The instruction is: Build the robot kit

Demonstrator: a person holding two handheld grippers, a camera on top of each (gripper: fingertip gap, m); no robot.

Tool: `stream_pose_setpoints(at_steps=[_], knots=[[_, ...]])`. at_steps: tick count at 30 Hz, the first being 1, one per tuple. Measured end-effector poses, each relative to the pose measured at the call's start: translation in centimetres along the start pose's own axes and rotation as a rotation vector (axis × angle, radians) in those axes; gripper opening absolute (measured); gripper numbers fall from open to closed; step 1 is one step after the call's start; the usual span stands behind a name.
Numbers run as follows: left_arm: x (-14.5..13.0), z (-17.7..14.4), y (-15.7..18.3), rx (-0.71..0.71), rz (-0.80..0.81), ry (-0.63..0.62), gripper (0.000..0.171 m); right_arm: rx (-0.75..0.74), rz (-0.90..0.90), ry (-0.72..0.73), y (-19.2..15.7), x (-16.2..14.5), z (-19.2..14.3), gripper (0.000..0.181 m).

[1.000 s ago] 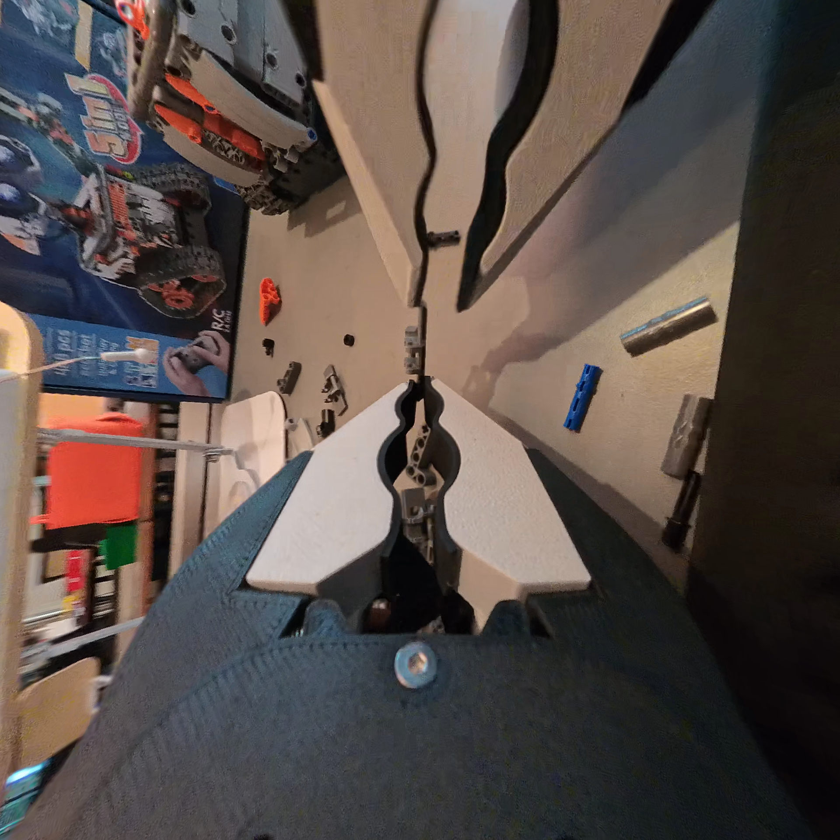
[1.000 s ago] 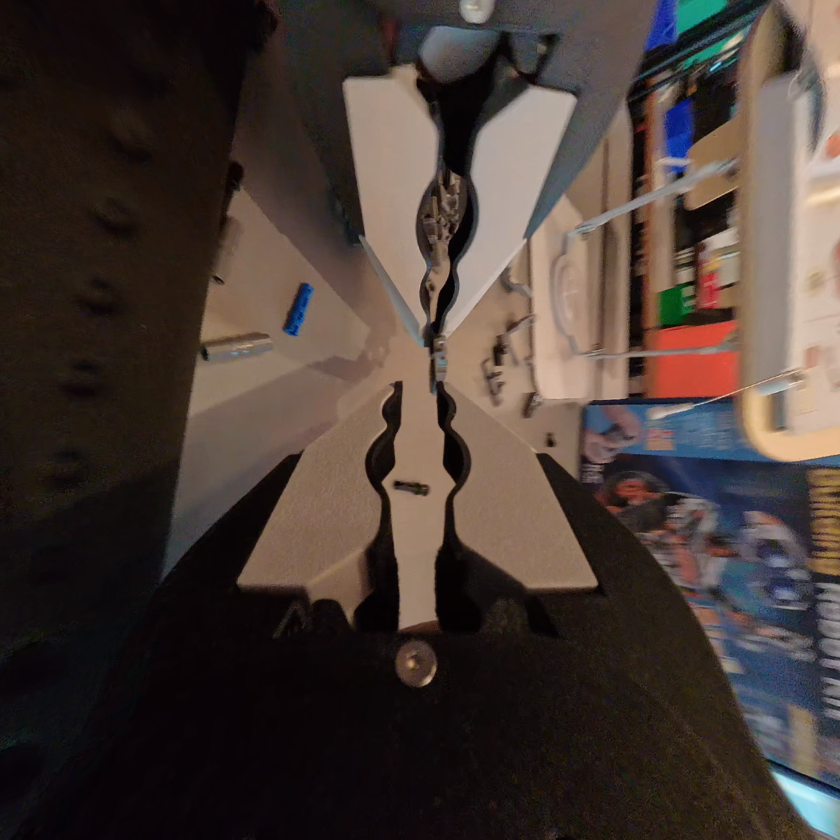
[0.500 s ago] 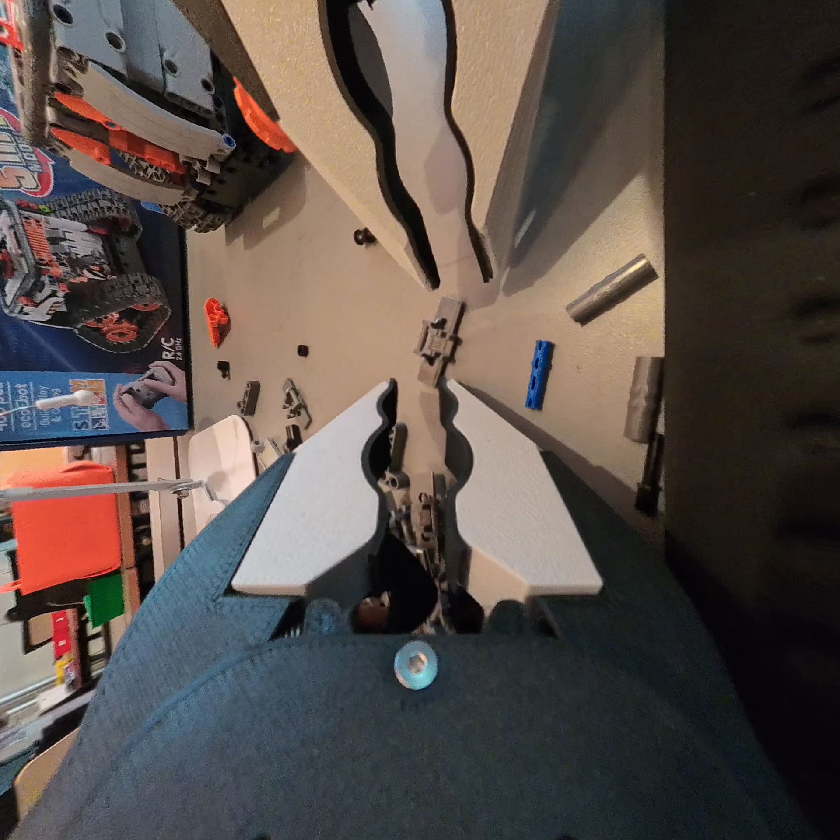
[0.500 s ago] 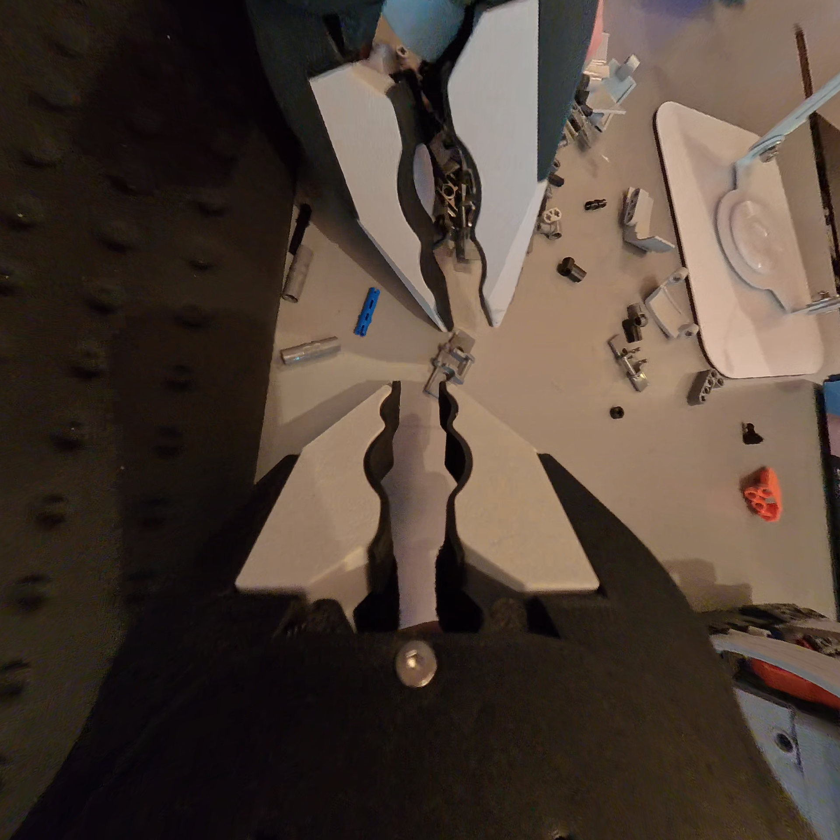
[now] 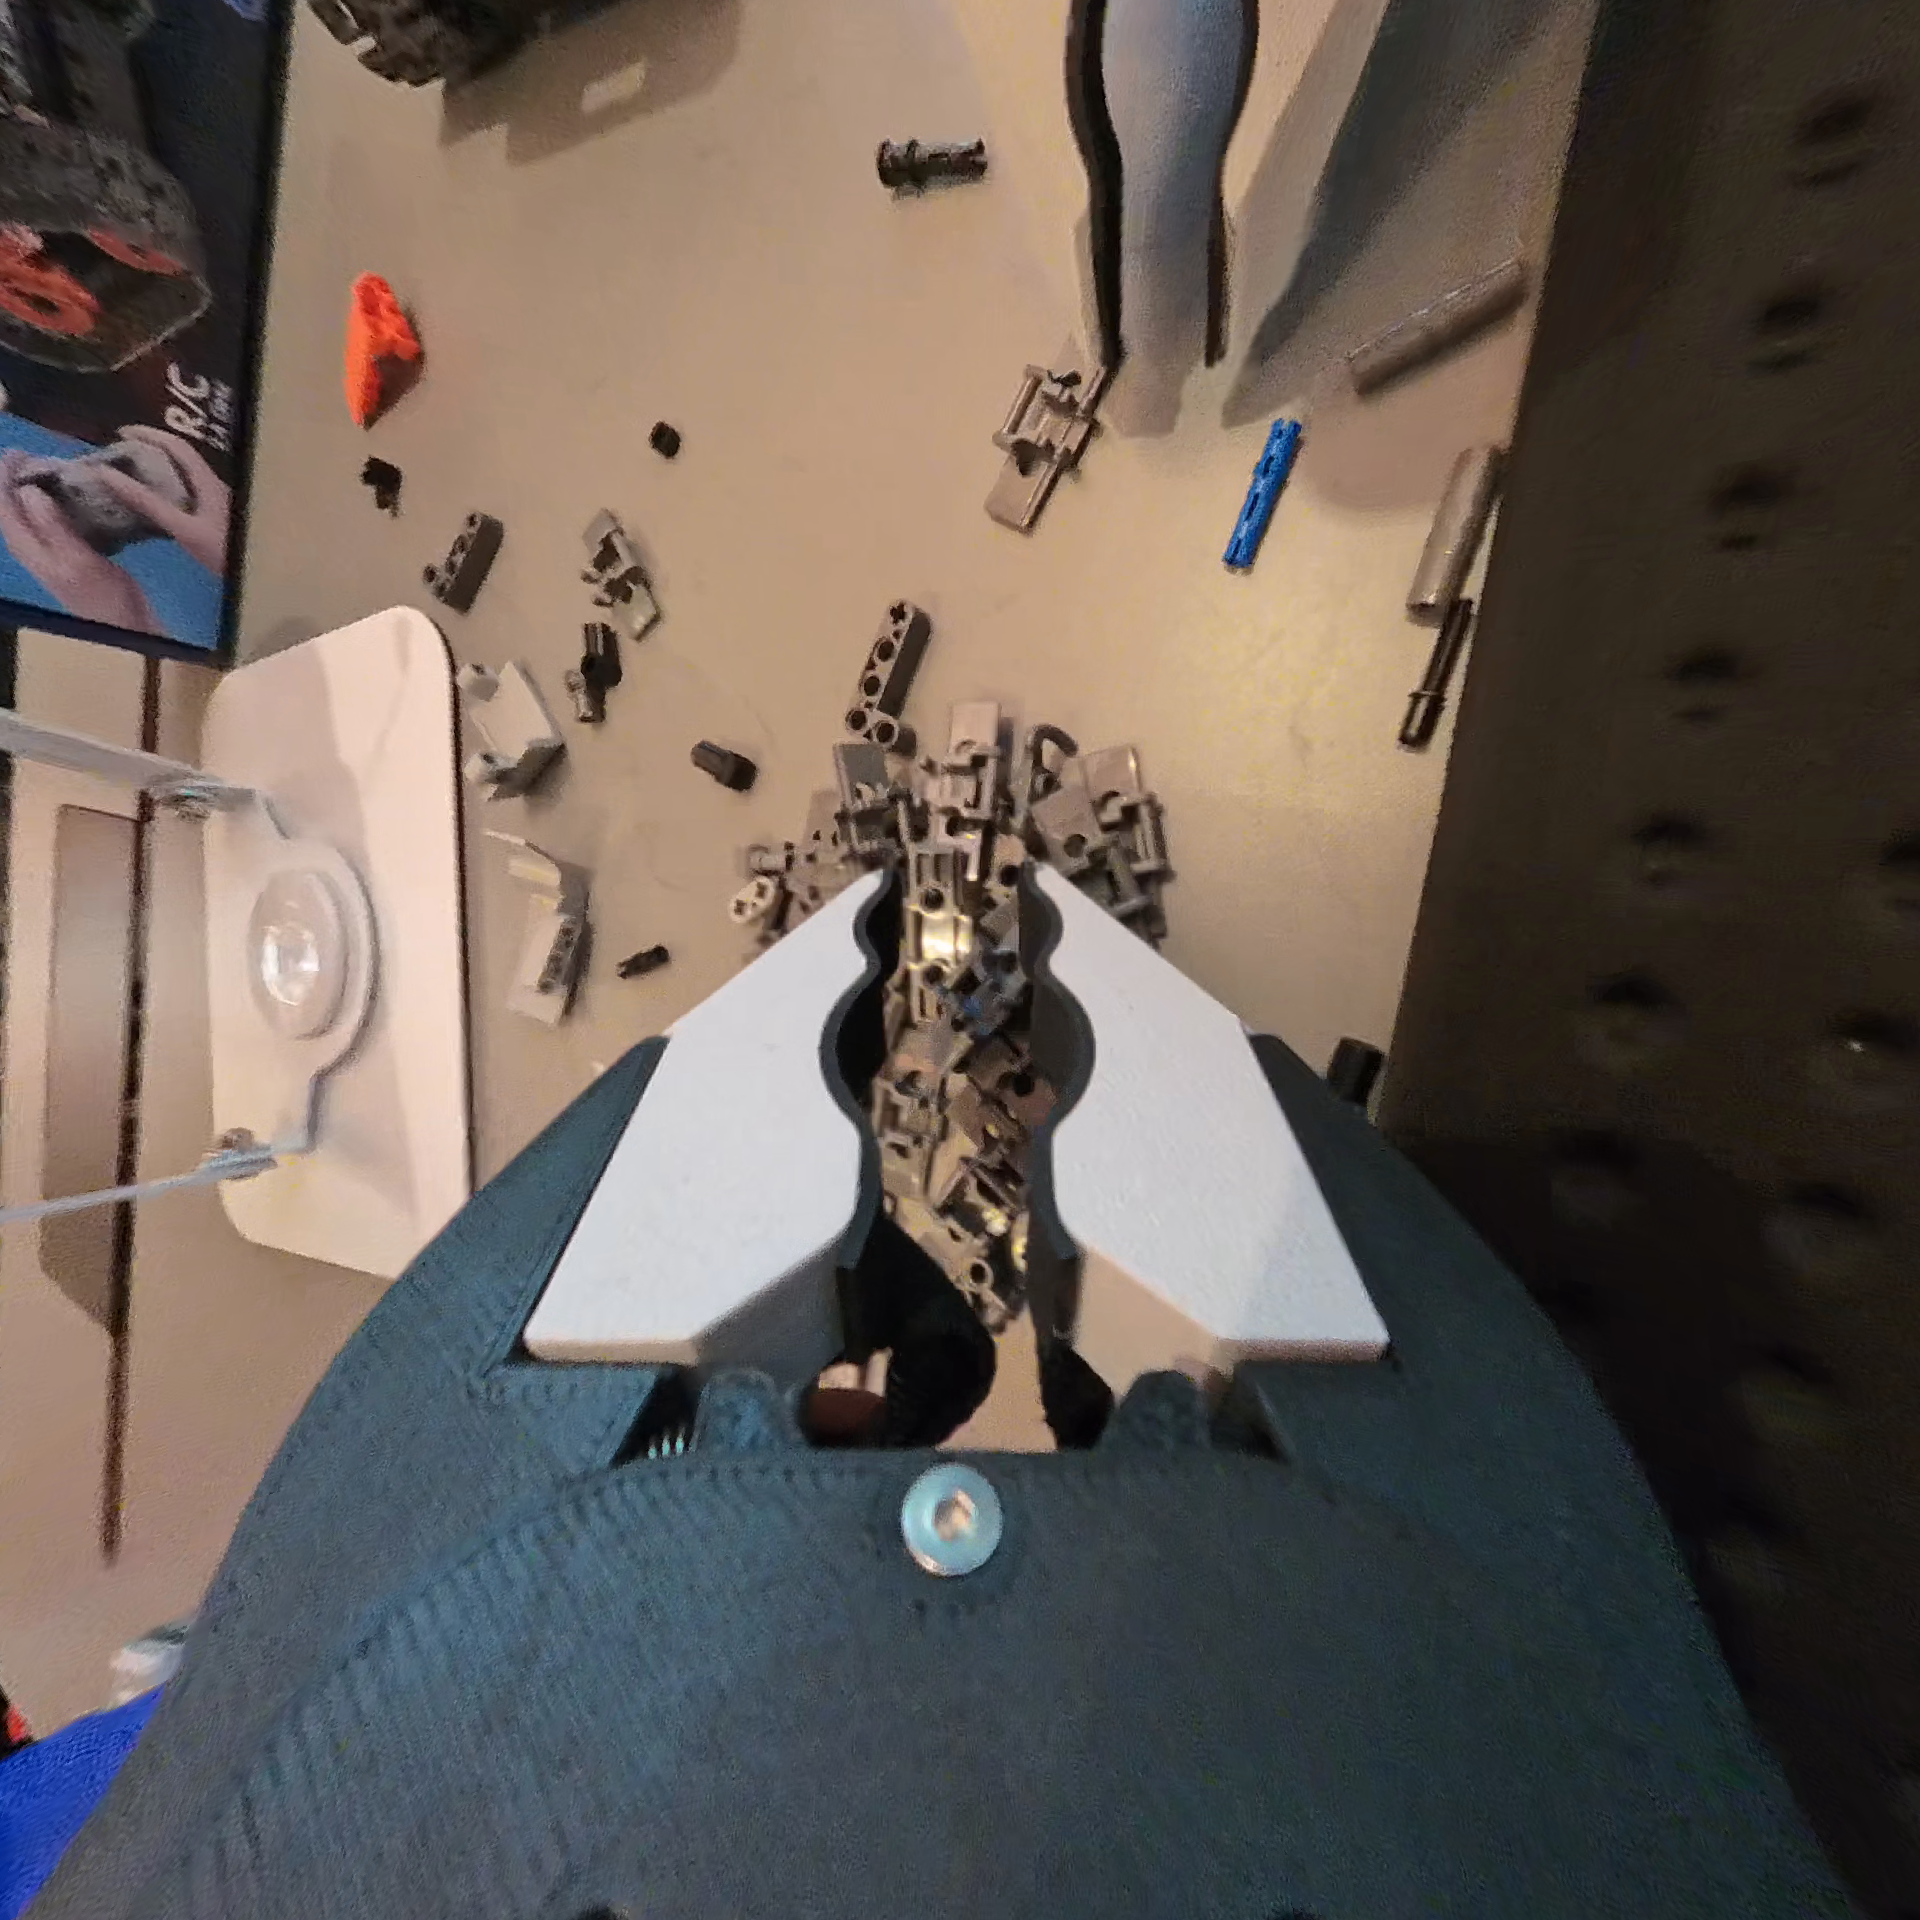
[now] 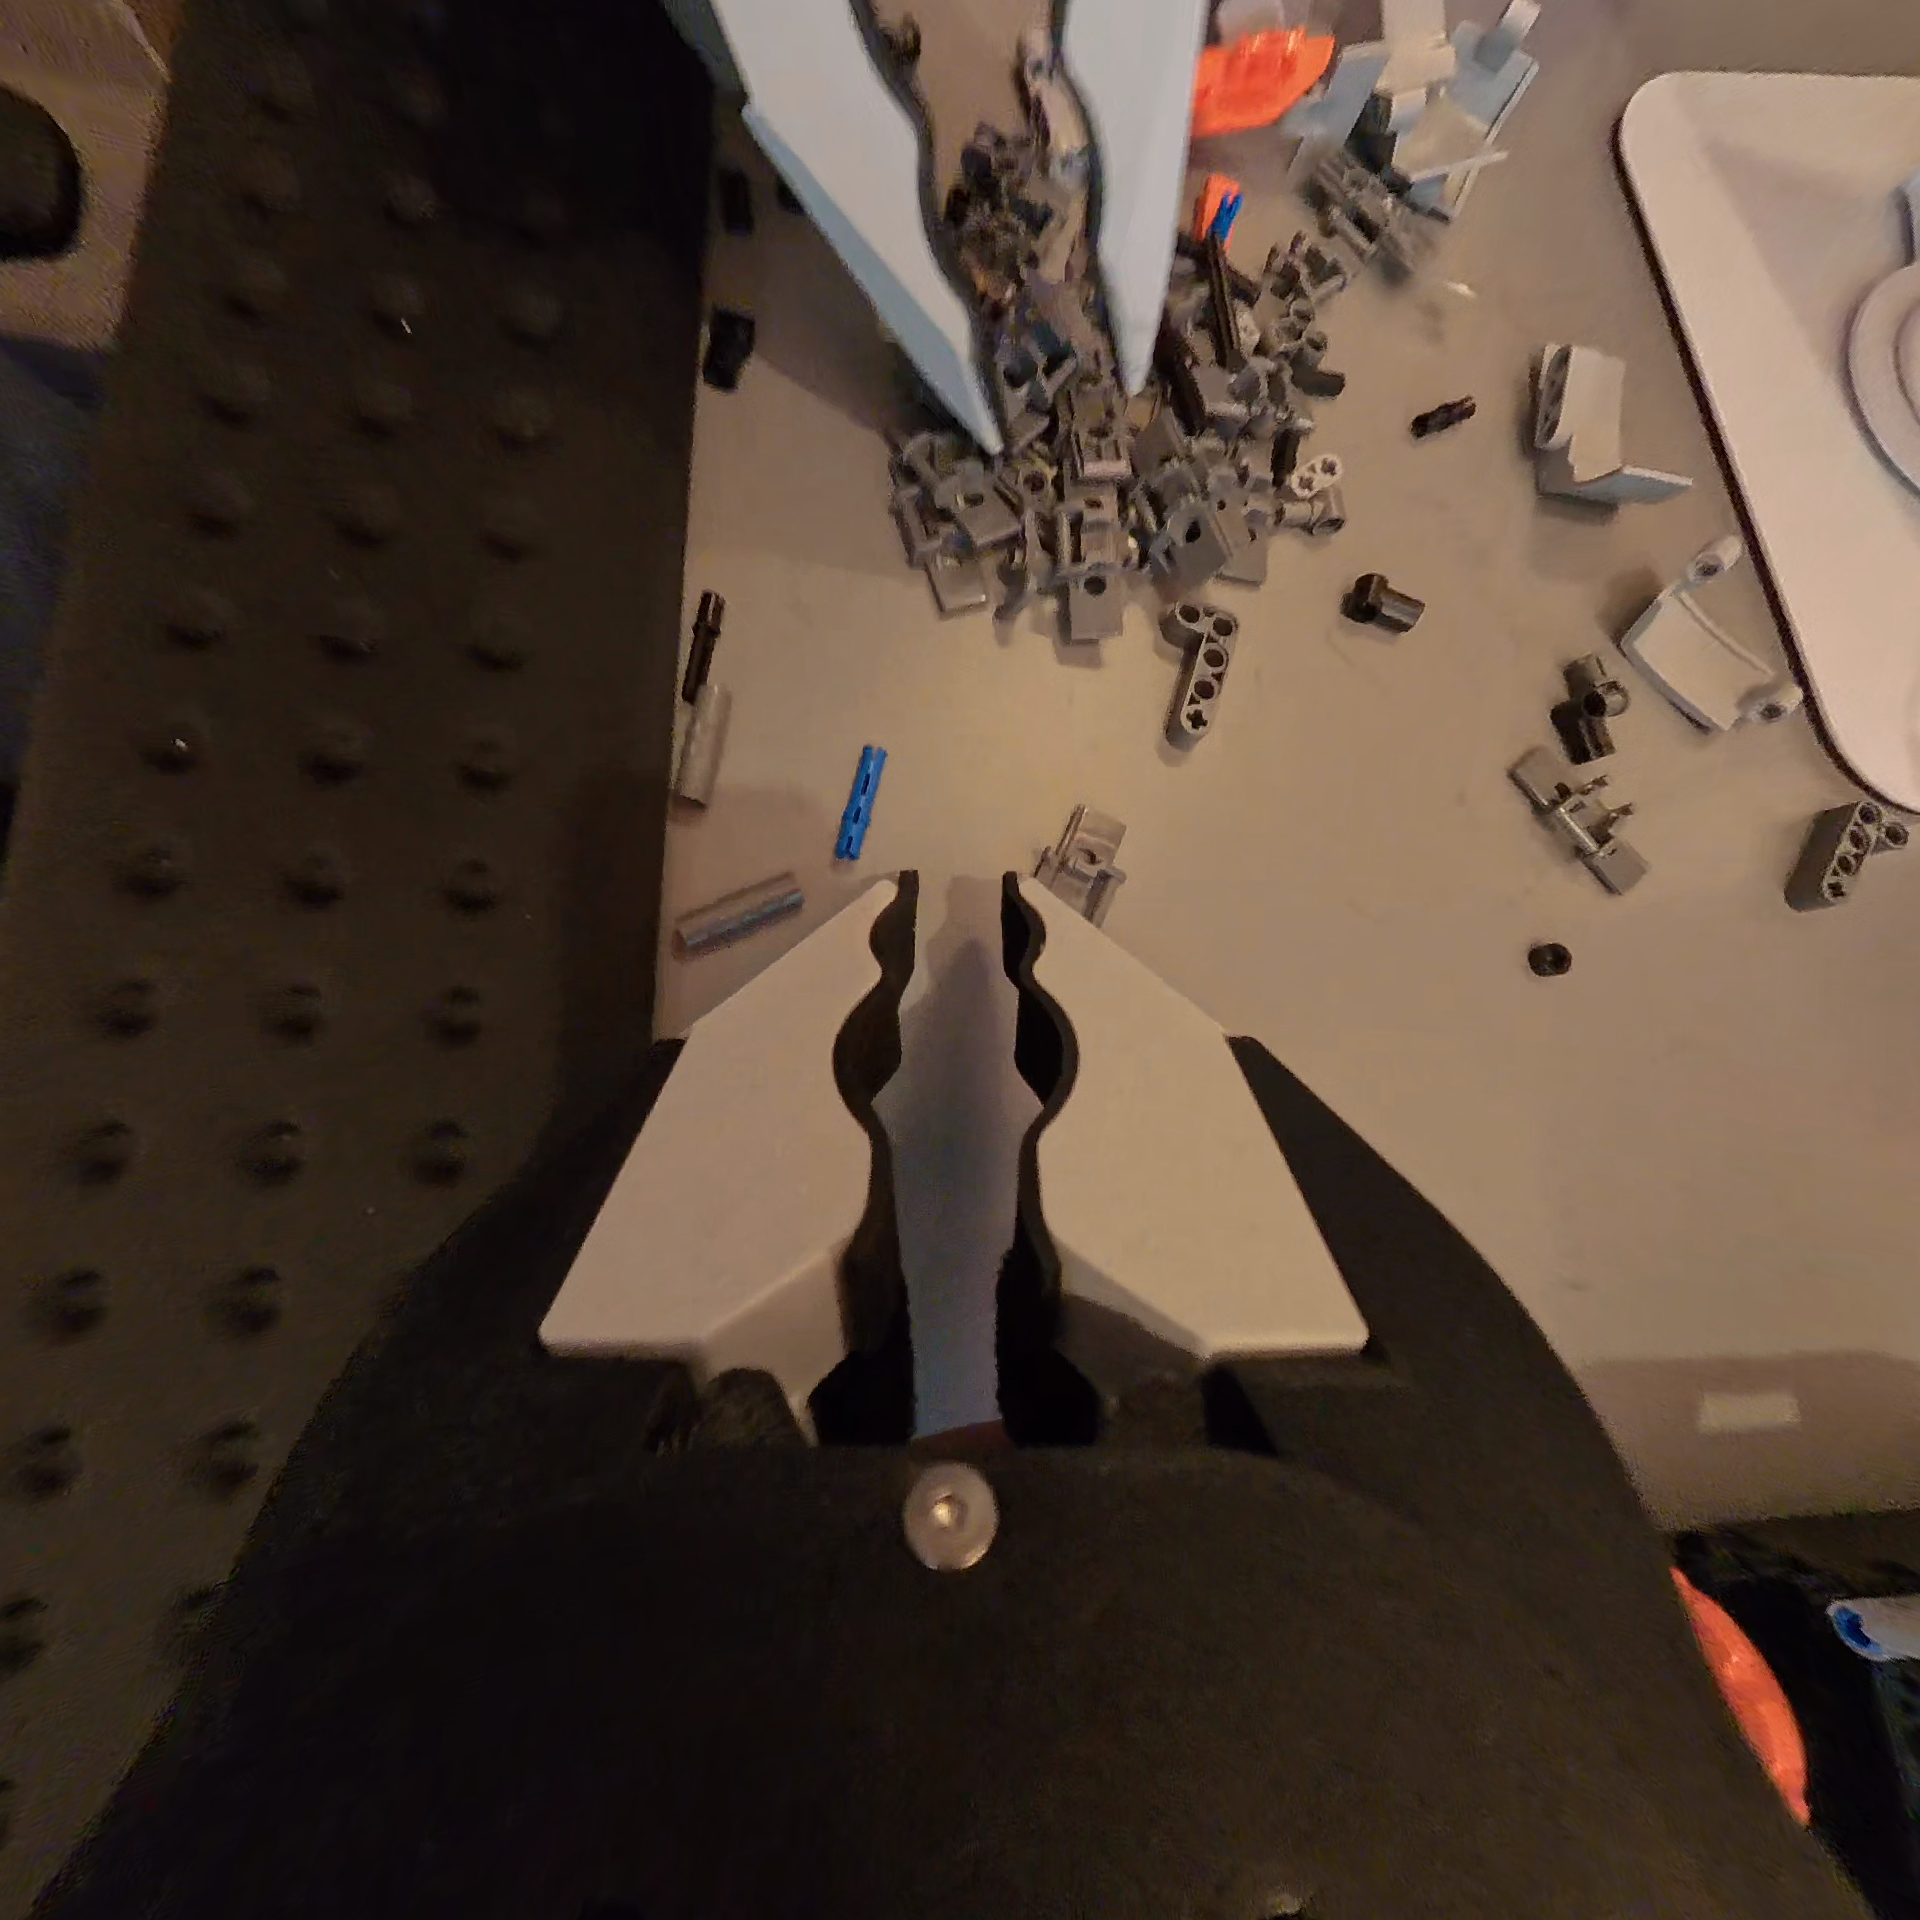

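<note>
Beige table [image 5: 831, 312] under dim, warm light carries a scatter of small plastic building pieces. The heap of grey plastic connector pieces [image 5: 997, 810] lies right at the tips of the left gripper [image 5: 956, 878], spilling out ahead of both fingers and a little past the right-hand one. These fingers stand a narrow way apart and the gap between them is crowded with grey pieces along its whole length. Whether any piece is pinched or all of them simply lie below cannot be told. The right wrist view shows both tips planted in the near edge of the heap.

The heap looks loose and interlocked, so a squeeze here would likely catch several pieces at once and nudge the rest sideways.

The right gripper [image 6: 958, 883] hangs over bare table, its fingers narrowly parted and empty. A single grey ribbed link piece [image 6: 1081, 860] lies just beyond its right fingertip, apart from the heap. To the left of these fingers are a blue plastic pin [image 6: 858, 802] and a short silver metal tube [image 6: 738, 914], and beyond them a dark studded mat [image 6: 312, 727].

Farther from the left fingers, on their left, stands a white rounded base plate with a clear dome [image 5: 343, 1143]. An orange wedge-shaped piece [image 5: 382, 348] and a blue printed cardboard box [image 5: 125, 499] lie ahead on the same side.
</note>
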State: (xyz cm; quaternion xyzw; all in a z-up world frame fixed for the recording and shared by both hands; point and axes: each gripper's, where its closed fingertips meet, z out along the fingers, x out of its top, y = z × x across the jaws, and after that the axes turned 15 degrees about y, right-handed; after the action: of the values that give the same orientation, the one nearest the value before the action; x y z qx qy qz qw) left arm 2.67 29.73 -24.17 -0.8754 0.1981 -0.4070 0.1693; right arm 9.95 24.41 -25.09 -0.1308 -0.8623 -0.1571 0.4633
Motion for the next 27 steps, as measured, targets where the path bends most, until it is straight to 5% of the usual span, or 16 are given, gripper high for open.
stream_pose_setpoints(at_steps=[7, 16, 27], knots=[[-1.0, -0.4, -0.1, 0.036, -0.051, -0.015, 0.024, -0.072, -0.002, -0.067, 1.5, -1.3, 0.0, 0.012], [-1.1, 0.0, 0.1, 0.029, -0.031, -0.024, 0.015, -0.041, 0.029, 0.039, 0.9, 1.1, 0.1, 0.019], [0.0, 1.7, 0.1, 0.041, 0.043, -0.007, 0.008, -0.031, -0.013, 0.000, 1.6, 2.7, 4.4, 0.022]])
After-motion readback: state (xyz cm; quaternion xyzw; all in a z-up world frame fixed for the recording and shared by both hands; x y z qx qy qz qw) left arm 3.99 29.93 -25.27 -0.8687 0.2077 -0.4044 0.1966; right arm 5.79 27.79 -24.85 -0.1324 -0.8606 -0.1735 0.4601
